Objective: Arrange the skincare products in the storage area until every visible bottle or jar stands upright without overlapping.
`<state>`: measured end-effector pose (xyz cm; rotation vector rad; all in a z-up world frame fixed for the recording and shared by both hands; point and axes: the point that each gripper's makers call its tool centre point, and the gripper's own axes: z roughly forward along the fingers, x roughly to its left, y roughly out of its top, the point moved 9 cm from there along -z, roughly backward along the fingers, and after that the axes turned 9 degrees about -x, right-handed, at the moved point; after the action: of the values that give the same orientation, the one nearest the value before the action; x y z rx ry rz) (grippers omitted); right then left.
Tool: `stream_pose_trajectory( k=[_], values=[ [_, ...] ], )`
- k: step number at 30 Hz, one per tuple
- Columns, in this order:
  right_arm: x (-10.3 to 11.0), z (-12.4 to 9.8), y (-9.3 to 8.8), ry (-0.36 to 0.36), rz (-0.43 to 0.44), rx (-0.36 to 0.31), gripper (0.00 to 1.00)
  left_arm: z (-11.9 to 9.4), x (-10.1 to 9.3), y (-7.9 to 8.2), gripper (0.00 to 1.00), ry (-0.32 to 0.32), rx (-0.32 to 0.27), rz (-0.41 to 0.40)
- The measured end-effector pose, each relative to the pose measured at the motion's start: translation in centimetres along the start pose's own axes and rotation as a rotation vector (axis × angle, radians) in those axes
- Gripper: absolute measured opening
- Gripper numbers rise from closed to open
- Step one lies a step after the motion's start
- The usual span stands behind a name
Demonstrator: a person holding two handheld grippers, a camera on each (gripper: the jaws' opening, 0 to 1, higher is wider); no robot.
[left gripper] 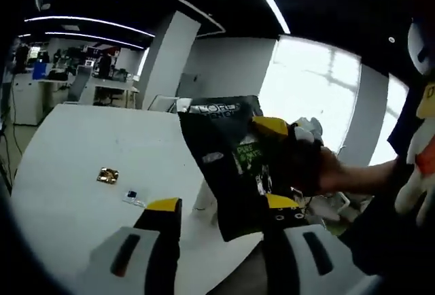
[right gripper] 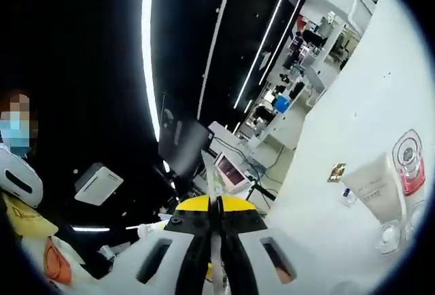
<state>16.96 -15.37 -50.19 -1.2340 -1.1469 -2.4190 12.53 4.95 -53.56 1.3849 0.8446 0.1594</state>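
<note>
Clearly the skincare products sit at one edge of the white table [right gripper: 353, 105]: in the right gripper view we see a white tube [right gripper: 378, 186], a pink-capped bottle [right gripper: 410, 162] just beside it and a clear jar [right gripper: 389, 235] below them, close together near the rim of the picture. Whether each stands upright we cannot tell, since the view rolls with our hand. A small gold item [left gripper: 107, 175] and a tiny blue-marked piece [left gripper: 130, 195] lie apart on the bare tabletop.

Our right gripper [right gripper: 216, 230] has its jaws pressed together on a thin flat sheet seen edge-on; in the left gripper view that is the black packet [left gripper: 228, 166], held up off the table. Our left gripper [left gripper: 221, 210] is spread, its jaws either side of the packet's lower corner, not gripping it.

We judge the arranging barely begun: the packet is off the table, and the products are untouched.

Most of the tabletop is bare, leaving room to space the products out. The table's near edge runs under the packet, so anything dropped there could fall.
</note>
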Motion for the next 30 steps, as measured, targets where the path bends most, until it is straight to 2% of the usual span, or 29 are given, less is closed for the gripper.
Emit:
stream_pose_trajectory(
  k=[2, 3, 5, 6, 7, 9, 10, 11, 13, 16, 18, 23, 25, 26, 29, 30],
  values=[
    [0.4, 0.2, -0.1, 0.017, 0.008, 0.006, 0.02, 0.2, -0.1, 0.3, 0.42, -0.076, -0.027, -0.091],
    [0.9, 0.3, -0.3, 0.041, 0.037, 0.007, 0.02, 0.3, -0.2, 0.5, 0.42, -0.113, -0.04, -0.149],
    [1.4, 0.5, -0.3, 0.072, 0.092, -0.013, 0.02, 0.5, -0.4, 1.0, 0.39, -0.197, -0.11, -0.276],
    [1.7, 0.6, -0.2, 0.094, 0.134, -0.03, 0.02, 0.6, -0.6, 1.1, 0.38, -0.238, -0.125, -0.358],
    [1.8, 0.6, -0.2, 0.11, 0.158, -0.036, 0.02, 0.6, -0.6, 1.1, 0.36, -0.258, -0.122, -0.392],
    [1.9, 0.6, -0.2, 0.11, 0.151, -0.031, 0.03, 0.6, -1.1, 1.3, 0.28, -0.332, -0.11, -0.388],
    [1.9, 0.7, -0.2, 0.107, 0.146, -0.026, 0.03, 0.6, -1.6, 1.4, 0.23, -0.347, -0.102, -0.33],
    [1.6, 0.5, 0.0, 0.093, 0.132, -0.038, 0.03, 0.6, -2.1, 1.5, 0.22, -0.353, -0.084, -0.339],
    [1.6, 0.3, 0.2, 0.095, 0.143, -0.032, 0.03, 0.9, -2.3, 1.7, 0.22, -0.331, -0.083, -0.309],
    [1.0, 0.0, 0.4, 0.04, 0.088, -0.024, 0.04, 1.2, -2.5, 1.8, 0.21, -0.296, -0.064, -0.293],
    [0.7, -0.1, 0.4, 0.006, 0.072, -0.026, 0.04, 1.2, -2.7, 1.9, 0.2, -0.292, -0.071, -0.291],
    [0.8, -0.5, 0.4, 0.014, 0.091, -0.035, 0.04, 1.0, -3.3, 2.3, 0.18, -0.312, -0.09, -0.309],
    [0.8, -0.6, 0.7, 0.015, 0.093, -0.036, 0.04, 0.8, -3.5, 2.4, 0.12, -0.323, -0.093, -0.314],
    [0.7, -0.8, 1.0, 0.003, 0.093, -0.049, 0.04, 0.6, -3.6, 2.6, 0.02, -0.33, -0.103, -0.311],
    [1.0, -0.7, 1.2, 0.018, 0.085, -0.046, 0.03, 1.3, -4.5, 2.7, 0.0, -0.325, -0.102, -0.329],
    [1.3, -0.6, 1.3, 0.039, 0.097, -0.066, 0.03, 1.2, -4.5, 2.7, 0.0, -0.323, -0.109, -0.325]
  ],
)
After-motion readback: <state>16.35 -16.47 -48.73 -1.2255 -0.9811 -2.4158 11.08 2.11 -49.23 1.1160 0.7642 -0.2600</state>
